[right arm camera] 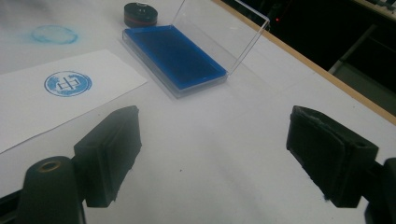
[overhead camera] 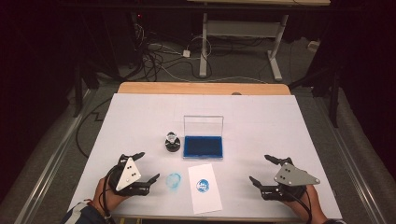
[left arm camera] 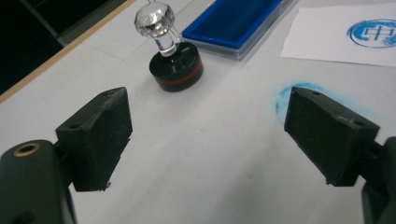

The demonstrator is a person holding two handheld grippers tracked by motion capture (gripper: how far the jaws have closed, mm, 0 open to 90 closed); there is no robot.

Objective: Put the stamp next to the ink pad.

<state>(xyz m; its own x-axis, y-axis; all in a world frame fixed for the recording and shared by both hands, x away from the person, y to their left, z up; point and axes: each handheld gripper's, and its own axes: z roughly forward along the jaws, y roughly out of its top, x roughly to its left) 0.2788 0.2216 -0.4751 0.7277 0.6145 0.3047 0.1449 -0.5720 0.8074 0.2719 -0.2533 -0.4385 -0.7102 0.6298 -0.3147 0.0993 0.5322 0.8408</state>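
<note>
Landmark: ink pad [overhead camera: 203,145], open, blue, clear lid raised at its far edge, mid-table.

1. Left gripper [overhead camera: 145,166]: resting low on the table [overhead camera: 261,121], near-left of the pad. Jaws wide, nothing between them. In the left gripper view they frame bare table, with the stamp ahead.

2. Stamp [overhead camera: 172,142]: just left of the pad, apart from it. Black round base with a red band, clear faceted knob on a tilted neck. Stands on its base, untouched.

3. Smudge [overhead camera: 173,181]: pale blue ring printed straight on the table, near-left of the pad, beside the left gripper's right jaw.

4. Paper [overhead camera: 204,187]: white slip directly nearer than the pad, bearing one clean blue round print [overhead camera: 202,185].

5. Right gripper [overhead camera: 259,169]: near-right of the pad, well apart from it. Jaws wide, empty.

Step in hand, as judged: a print already sits on the paper, and both grippers rest clear of the stamp. If the stamp is to be taken up again, the left gripper is nearest. Advice: approach level, close on the black base rather than the slippery knob or leaning neck, lift straight, keep the face flat to the pad, and let the right gripper pin the paper so it cannot slide. Avoid dragging over the smudge.
</note>
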